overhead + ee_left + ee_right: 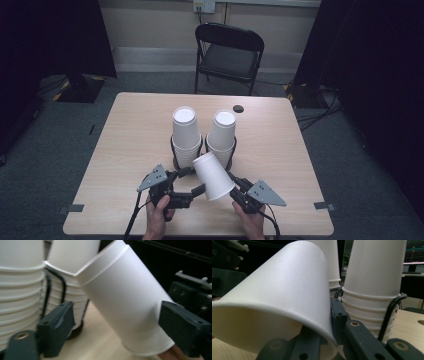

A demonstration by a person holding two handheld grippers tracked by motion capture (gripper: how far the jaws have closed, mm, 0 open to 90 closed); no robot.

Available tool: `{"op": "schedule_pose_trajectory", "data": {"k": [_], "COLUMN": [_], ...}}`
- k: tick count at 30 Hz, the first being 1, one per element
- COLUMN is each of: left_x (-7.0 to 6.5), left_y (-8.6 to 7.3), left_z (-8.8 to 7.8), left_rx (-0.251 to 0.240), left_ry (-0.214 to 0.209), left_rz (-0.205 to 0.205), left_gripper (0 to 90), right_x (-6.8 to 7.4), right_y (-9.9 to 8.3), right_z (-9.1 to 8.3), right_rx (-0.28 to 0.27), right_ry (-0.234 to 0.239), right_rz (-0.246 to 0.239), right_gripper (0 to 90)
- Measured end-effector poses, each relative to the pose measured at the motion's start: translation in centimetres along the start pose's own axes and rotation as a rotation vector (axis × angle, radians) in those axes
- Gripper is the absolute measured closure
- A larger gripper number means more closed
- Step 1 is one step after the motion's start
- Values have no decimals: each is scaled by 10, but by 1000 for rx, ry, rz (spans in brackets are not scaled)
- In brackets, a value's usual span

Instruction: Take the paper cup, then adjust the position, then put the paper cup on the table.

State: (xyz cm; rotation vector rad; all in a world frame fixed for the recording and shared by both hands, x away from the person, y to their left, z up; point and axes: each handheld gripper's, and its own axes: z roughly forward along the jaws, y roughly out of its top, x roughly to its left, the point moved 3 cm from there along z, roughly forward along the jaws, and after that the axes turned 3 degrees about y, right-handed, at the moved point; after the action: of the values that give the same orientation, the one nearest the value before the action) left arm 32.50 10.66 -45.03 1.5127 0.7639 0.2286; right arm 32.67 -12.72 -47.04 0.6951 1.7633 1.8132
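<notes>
Light wood-laminate table, rounded corners, matte, sitting on grey carpet. Small dark round hole near the table's far edge. Tape marks on the carpet at both near corners. Black folding chair past the far edge, facing the table. Pale wall behind it with a socket plate up top. Black curtains hang on both sides; cables run over the floor at right. Room is dim, the table is the brightest area.

Two stacks of upside-down white paper cups mid-table, each in a black wire holder: left stack, right stack, standing just beside each other.

A loose white cup is off the table, tilted, base toward the stacks, rim toward the person, just in front of the holders.

Right gripper: closed on the loose cup's rim; the right gripper view shows one jaw inside the mouth and one on the outer wall.

Left gripper: jaws straddle the loose cup with the left-hand jaw clear of the wall; contact on the other side I cannot tell. Not clamped.
</notes>
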Motion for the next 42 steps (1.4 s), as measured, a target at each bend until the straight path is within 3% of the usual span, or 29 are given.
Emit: {"op": "schedule_pose_trajectory", "data": {"k": [1,2,3,5,9,10,17,25,35,38,42], "left_x": [1,1,1,1,3,3,5,-1,-7,-10,-13], "left_y": [-2,-2,-3,-4,-3,-3,-3,-1,-4,-4,-4], "left_z": [-1,-1,-2,-2,-4,-5,-7,-8,-9,-7,-8], "left_rx": [2,2,9,43,58,73,135,184,211,250,248], "left_ry": [1,1,16,46,68,92,104,120,101,115,110], "left_rz": [36,36,89,156,197,230,300,409,486,549,553], "left_gripper": [154,152,152,152,159,159,186,184,156,154,154], "right_x": [-2,-2,-2,-3,-3,-4,-8,-11,-13,-13,-15], "right_y": [-1,-1,-1,-1,-3,-4,-4,-1,7,10,11], "right_z": [0,0,-1,-1,-2,-3,-5,-2,4,7,10], "right_rx": [27,27,35,71,154,200,297,378,483,528,540], "right_ry": [-12,-12,-13,-7,24,35,88,155,208,217,220], "right_rz": [5,5,7,17,27,34,80,90,89,76,81], "right_gripper": [861,861,862,862,862,861,861,861,861,861,862]}}
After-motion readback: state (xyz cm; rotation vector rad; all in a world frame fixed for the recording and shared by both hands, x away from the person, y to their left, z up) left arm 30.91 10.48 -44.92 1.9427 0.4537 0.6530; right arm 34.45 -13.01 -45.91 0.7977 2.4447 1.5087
